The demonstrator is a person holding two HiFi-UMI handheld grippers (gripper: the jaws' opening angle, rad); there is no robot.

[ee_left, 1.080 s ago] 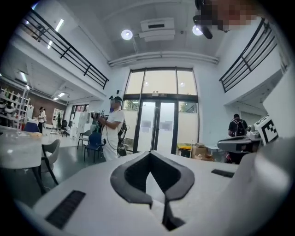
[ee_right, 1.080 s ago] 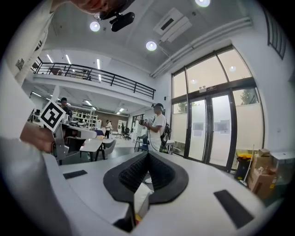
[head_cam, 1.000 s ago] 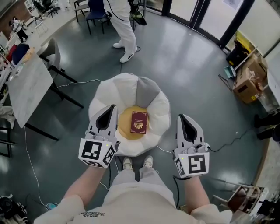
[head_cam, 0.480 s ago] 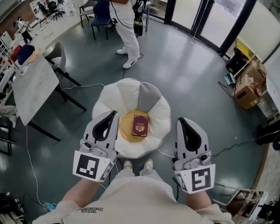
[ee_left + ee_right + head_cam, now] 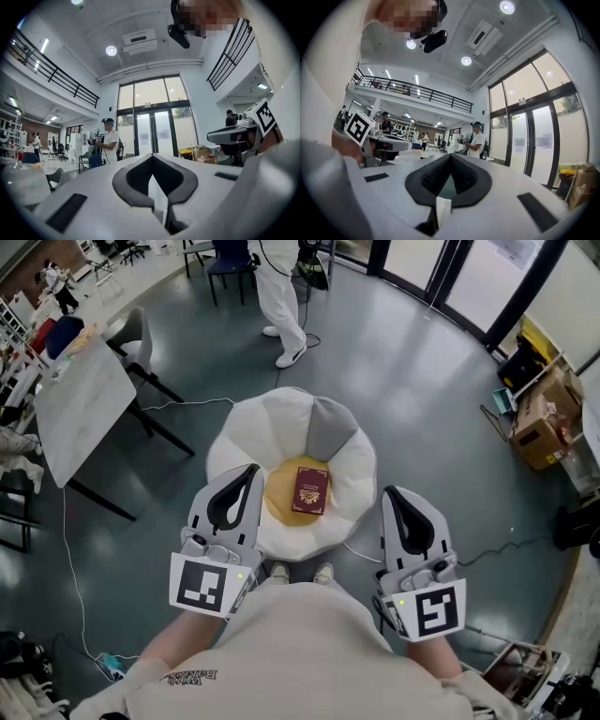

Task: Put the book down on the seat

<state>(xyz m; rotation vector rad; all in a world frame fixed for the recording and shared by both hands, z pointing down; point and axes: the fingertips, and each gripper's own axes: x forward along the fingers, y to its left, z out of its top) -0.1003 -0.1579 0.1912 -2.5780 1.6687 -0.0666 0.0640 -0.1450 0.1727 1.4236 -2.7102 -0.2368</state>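
The book (image 5: 310, 489) is lying flat on the yellow middle (image 5: 278, 495) of the seat (image 5: 272, 423). I am counting one dark red book and one round white seat. So I am thinking the putting-down step is done, because nothing is holding the book.

There are two grippers. The left gripper (image 5: 249, 471) is hanging near the seat's front edge, apart from the book. Its fingers are pressing together with nothing between them. The right gripper (image 5: 388, 493) is hanging on the other side, also apart from the book. Its fingers are sitting together and are empty too.

I am guessing the next move is only keeping both grippers clear so the book is not getting bumped. One other person (image 5: 281, 292) is standing well behind the seat.
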